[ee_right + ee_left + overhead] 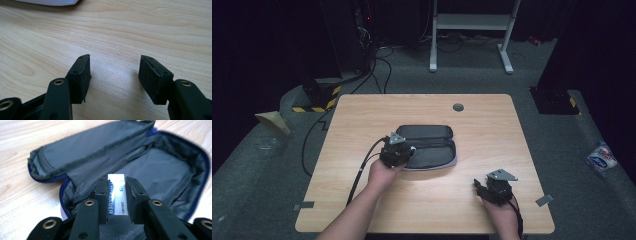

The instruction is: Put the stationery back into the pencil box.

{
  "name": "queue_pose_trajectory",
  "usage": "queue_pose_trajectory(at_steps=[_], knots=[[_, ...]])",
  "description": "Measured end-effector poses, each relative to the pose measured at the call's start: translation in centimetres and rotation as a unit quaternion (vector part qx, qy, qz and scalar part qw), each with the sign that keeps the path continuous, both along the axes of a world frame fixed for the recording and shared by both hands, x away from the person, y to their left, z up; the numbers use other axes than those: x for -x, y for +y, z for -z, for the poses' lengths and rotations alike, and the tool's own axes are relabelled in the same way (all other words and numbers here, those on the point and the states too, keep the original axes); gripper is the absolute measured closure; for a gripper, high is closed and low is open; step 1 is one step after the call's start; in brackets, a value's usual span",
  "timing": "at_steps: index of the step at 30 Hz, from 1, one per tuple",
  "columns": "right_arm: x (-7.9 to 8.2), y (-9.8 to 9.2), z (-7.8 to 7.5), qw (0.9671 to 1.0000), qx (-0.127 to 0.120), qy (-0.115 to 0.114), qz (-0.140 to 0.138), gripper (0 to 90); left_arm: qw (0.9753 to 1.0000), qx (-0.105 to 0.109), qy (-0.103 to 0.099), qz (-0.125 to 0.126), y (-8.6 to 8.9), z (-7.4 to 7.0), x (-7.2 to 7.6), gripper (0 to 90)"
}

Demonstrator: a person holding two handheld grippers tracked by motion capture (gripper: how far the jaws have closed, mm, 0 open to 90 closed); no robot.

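Eraser over the open case
My left gripper (117, 185) clamps the eraser (116, 195) above the case (160, 167); my right gripper (114, 66) jaws stand apart over the table (125, 30)

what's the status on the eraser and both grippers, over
Left gripper shut on the eraser, held over the open pencil case. Right gripper open, nothing between its fingers, over bare table. Nothing blocking the case.

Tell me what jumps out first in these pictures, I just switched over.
The open dark pencil case lies mid-table, lid folded back. The left gripper is at its near-left edge, shut on a white eraser over the grey lining. The right gripper rests open over bare wood near the table's front right.
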State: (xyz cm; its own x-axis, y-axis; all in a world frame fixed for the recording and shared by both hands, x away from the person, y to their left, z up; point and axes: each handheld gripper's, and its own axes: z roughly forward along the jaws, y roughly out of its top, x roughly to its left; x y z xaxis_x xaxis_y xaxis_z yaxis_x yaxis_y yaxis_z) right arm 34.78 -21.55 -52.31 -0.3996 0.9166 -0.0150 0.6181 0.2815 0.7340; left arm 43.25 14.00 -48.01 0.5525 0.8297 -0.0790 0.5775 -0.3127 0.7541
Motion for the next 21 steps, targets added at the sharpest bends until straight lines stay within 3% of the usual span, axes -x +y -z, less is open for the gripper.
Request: queue_pose_trajectory(at_steps=[10,21], knots=[[0.0,0.0,0.0,1.0,0.001,0.0,-0.001,42.7,0.999,-0.042,0.009,-0.006,0.0,0.9,0.0,72.6],[0.1,0.1,0.0,1.0,0.002,-0.001,0.002,42.7,0.9984,-0.049,0.024,-0.012,0.5,1.7,0.1,72.3]])
